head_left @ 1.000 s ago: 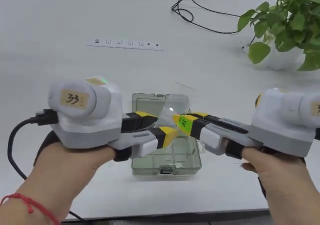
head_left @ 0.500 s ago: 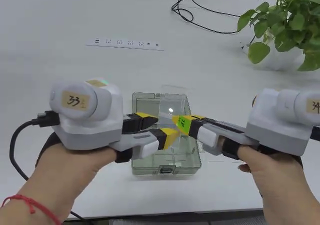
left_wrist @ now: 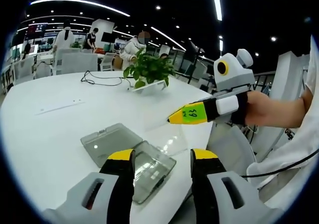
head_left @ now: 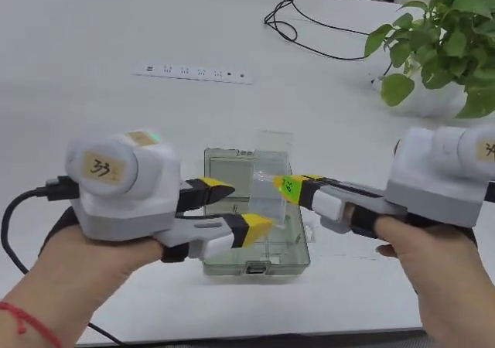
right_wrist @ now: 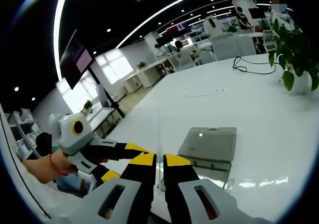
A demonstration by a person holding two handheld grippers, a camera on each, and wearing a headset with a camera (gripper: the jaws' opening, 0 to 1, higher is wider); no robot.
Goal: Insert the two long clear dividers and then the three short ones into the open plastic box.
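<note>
Grey left hand-held gripper [head_left: 240, 205] and right hand-held gripper [head_left: 285, 184] have yellow-tipped jaws; black cable [head_left: 31, 194].

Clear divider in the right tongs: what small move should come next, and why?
Probably lower the clear divider straight down into the open box. The right tongs are shut on it and hold it over the box, apparently not seated. The left tongs stand open beside it and could steady its free edge.

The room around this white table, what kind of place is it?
Probably a big open office: a long white table, strip lights on the ceiling, a power strip and a potted plant.
</note>
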